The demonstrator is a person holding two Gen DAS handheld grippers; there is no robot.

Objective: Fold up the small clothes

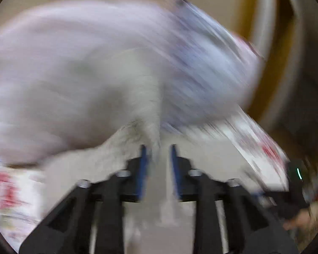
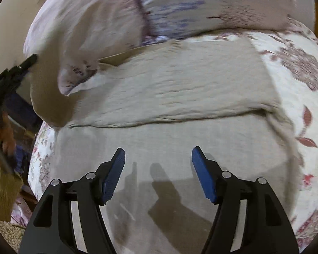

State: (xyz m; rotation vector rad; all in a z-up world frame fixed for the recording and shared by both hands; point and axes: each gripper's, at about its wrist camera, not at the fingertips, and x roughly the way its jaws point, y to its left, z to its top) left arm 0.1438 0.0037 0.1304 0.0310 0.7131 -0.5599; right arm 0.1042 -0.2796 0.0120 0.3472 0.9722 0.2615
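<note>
A beige-grey garment (image 2: pixel 176 97) lies on a floral bedspread (image 2: pixel 296 80), with a fold crossing its middle. My right gripper (image 2: pixel 158 154) hovers just above its near half, open and empty. In the heavily blurred left wrist view, my left gripper (image 1: pixel 157 150) has its blue pads close together with a tuft of the beige-grey cloth (image 1: pixel 137 131) between them. The left gripper also shows at the left edge of the right wrist view (image 2: pixel 21 66), held in a hand.
A lilac pillow (image 2: pixel 108 14) with a blue-print panel lies at the far side of the bed, one corner resting on the garment. A pale wall (image 2: pixel 6 33) stands at left. The bed's edge and carpet (image 2: pixel 4 228) show at lower left.
</note>
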